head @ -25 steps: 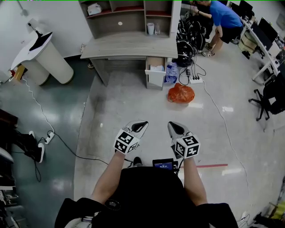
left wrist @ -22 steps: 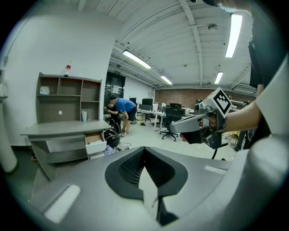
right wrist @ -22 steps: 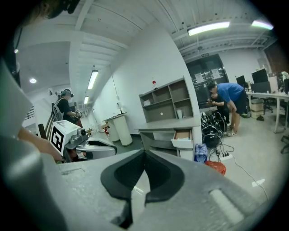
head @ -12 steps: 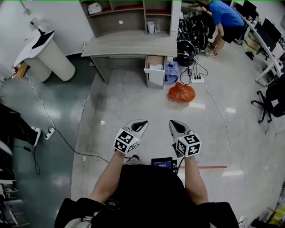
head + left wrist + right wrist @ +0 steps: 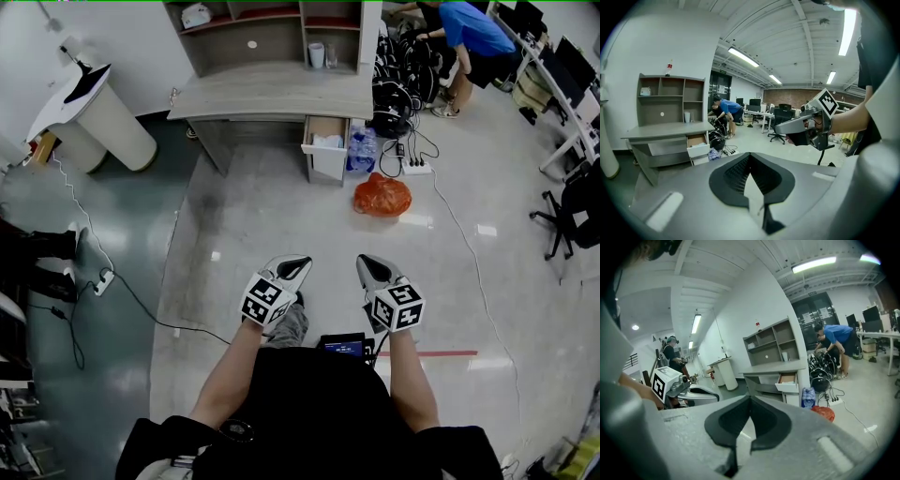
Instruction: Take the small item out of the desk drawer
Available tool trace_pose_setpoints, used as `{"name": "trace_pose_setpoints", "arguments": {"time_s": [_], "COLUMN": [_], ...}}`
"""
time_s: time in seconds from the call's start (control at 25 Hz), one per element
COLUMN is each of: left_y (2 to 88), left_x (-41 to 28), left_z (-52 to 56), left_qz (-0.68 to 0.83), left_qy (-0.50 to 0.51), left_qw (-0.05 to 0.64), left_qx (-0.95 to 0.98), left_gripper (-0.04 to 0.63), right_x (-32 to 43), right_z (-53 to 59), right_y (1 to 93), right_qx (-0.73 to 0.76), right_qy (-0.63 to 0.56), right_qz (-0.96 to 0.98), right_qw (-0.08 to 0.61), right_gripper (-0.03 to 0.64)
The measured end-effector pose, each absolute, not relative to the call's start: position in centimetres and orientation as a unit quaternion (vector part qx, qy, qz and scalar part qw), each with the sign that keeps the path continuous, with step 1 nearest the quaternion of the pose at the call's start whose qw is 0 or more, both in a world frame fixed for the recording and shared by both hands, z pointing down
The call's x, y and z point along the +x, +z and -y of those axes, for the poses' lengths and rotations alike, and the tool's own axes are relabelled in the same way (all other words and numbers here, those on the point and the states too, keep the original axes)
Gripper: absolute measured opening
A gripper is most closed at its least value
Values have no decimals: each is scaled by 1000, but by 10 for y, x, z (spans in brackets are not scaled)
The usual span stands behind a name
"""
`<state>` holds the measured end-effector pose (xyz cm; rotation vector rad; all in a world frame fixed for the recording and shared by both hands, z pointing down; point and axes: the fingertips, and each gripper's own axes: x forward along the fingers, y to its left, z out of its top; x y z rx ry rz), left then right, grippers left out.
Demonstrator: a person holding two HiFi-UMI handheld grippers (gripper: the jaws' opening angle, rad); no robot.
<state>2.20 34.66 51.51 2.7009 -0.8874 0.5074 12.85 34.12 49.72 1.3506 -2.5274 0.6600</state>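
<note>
The grey desk [image 5: 272, 94] stands far ahead, its drawer [image 5: 326, 150] pulled open with something white [image 5: 329, 142] inside. From the left gripper view the drawer [image 5: 697, 142] is small and distant, and likewise the drawer [image 5: 788, 381] in the right gripper view. My left gripper [image 5: 298, 265] and right gripper [image 5: 367, 266] are held side by side above the floor, well short of the desk. Both are shut with nothing between the jaws. Each gripper's own view shows its jaw tips meeting, the left gripper [image 5: 750, 157] and the right gripper [image 5: 750, 401].
An orange bag [image 5: 382, 197], a pack of water bottles [image 5: 361, 150] and a power strip [image 5: 413, 169] with cables lie right of the drawer. A person in a blue shirt [image 5: 469, 33] bends at back right. A white stand [image 5: 89, 108] is at the left, a chair [image 5: 572, 202] at the right.
The desk has come slightly nearer in the head view, and a leg now shows under the left gripper. Both grippers keep their places and stay shut.
</note>
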Motion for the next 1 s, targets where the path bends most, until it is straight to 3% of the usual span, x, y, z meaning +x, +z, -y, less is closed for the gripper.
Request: {"name": "trace_pose_setpoints", "arguments": {"time_s": [1.0], "left_y": [532], "left_x": [-26], "left_z": [-179], "left_qz": [251], "left_qy": [157], "left_qw": [150], "left_qx": [943], "left_gripper": [0], "right_x": [70], "right_z": [-184], "right_y": [501], "right_qx": [501], "right_qy": [224], "right_qz": [826], "right_qw": [130], "right_gripper": [-3]}}
